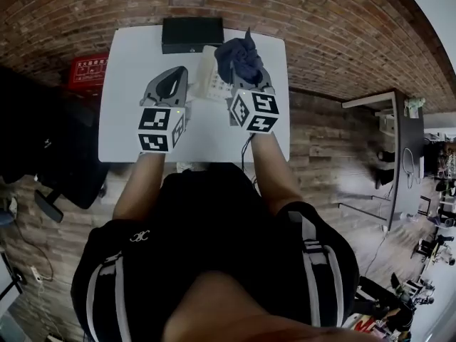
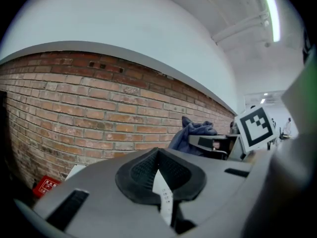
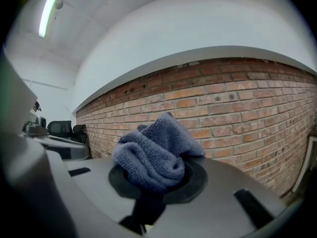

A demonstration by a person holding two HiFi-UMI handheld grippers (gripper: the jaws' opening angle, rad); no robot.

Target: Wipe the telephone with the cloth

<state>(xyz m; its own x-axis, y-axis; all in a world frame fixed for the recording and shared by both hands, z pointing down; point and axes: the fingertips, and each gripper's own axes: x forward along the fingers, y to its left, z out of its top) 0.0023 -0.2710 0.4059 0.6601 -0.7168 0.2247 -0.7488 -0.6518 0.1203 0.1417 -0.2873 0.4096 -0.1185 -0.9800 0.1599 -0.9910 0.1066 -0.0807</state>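
Blue cloth clamped in jaws of right gripper, poised at one o'clock of telephone; left gripper at nine, jaws together, empty. Pickup done, wiping seemingly all ahead.

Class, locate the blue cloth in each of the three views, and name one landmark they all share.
Head view: cloth upper centre, over the table.
Left gripper view: cloth right of centre, beyond the shut jaws.
Right gripper view: cloth at centre, pinched in the jaws.
Shared landmark: the brick wall behind the cloth.
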